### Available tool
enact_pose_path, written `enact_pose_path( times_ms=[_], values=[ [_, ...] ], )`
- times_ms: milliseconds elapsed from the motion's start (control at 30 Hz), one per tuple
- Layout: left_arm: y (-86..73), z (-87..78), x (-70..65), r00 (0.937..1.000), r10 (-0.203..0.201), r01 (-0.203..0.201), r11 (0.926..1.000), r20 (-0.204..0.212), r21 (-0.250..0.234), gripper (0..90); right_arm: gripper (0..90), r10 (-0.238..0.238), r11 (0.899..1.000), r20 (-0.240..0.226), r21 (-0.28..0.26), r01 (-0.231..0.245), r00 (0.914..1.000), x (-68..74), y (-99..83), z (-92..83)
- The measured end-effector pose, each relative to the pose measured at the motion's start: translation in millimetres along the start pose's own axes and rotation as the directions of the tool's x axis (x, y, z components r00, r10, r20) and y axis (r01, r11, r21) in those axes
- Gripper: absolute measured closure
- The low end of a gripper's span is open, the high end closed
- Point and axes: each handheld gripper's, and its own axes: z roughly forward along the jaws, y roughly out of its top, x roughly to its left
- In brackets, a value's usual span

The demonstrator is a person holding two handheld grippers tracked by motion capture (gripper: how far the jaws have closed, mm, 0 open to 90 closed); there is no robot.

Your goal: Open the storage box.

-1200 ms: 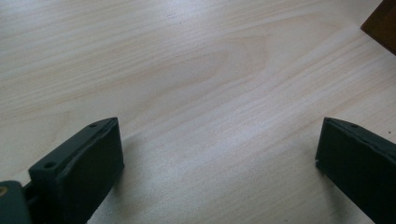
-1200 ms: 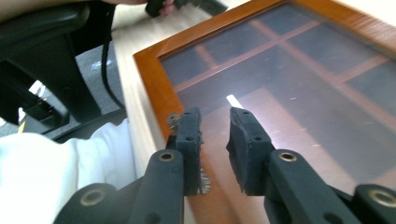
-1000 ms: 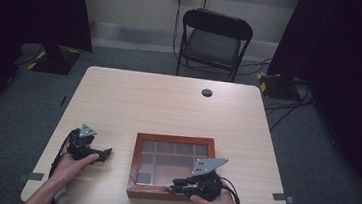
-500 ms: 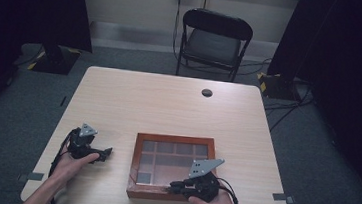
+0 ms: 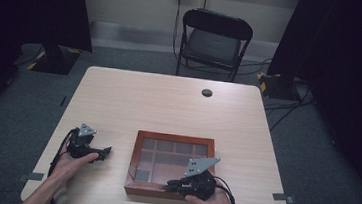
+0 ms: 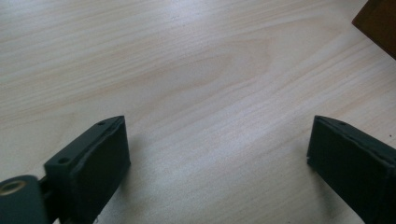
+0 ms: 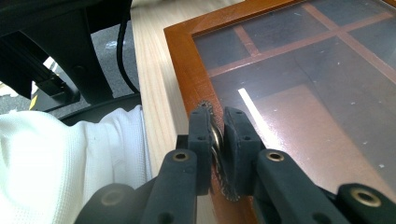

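The box [image 5: 172, 165] sits on the tabletop [image 5: 168, 106] near the person's edge, its glass lid [image 7: 299, 74] down flat on the frame — so opening it looks barely begun. What seems done is the grip: the right tongs [image 7: 218, 122] are pressed together on a small metal latch [image 7: 215, 140] at the front rim of the lid, and they have just been closing onto it, the metal tab caught between the pads. Still to do, by my reading, is lifting the lid by that latch and swinging it back; no gap shows yet between lid and frame.

The left tongs [image 6: 217, 140] are spread wide with nothing between them but bare wood, though they have just been closing a little. In the high view they rest in the left hand [image 5: 74, 158] on the tabletop, well apart from the box — free to steady its side if the box slides when the lid is pulled.
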Motion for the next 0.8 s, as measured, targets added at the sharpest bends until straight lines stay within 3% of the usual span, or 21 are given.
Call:
enact_pose_path(
  times_ms=[200, 333, 367, 533, 567, 800],
  values=[
    [0.7, -2.9, -0.4, 0.9997, 0.023, -0.023, 0.9997, 0.009, 0.002, 15.3, 82.2, 0.002, 1.0, -0.001, -0.012, -0.002, 1.0, 0.1, 1.6, -3.0],
    [1.9, -5.8, -4.5, 0.9993, 0.016, -0.016, 0.9998, 0.035, 0.014, 15.9, 82.3, 0.007, 1.0, -0.004, -0.025, -0.007, 1.0, 0.2, 5.0, -6.9],
    [2.4, -6.8, -5.7, 0.9987, 0.033, -0.033, 0.9994, 0.04, 0.013, 16.0, 82.2, 0.009, 1.0, -0.002, -0.028, -0.009, 1.0, 0.4, 5.6, -7.7],
    [5.0, -11.1, -10.2, 0.998, 0.043, -0.042, 0.9987, 0.046, -0.028, 16.5, 82.3, 0.01, 0.999, -0.002, -0.033, -0.01, 1.0, 0.5, 7.1, -9.3],
    [5.3, -12.1, -11.2, 0.9978, 0.033, -0.031, 0.9987, 0.057, -0.041, 16.5, 82.2, 0.01, 0.999, 0.001, -0.03, -0.01, 1.0, 0.5, 7.3, -9.9],
    [8.8, -20.0, -20.4, 0.9923, 0.065, -0.055, 0.9943, 0.105, -0.092, 16.5, 82.2, 0.012, 0.999, -0.008, -0.036, -0.012, 0.9999, -0.1, 9.7, -16.6]
  ],
)
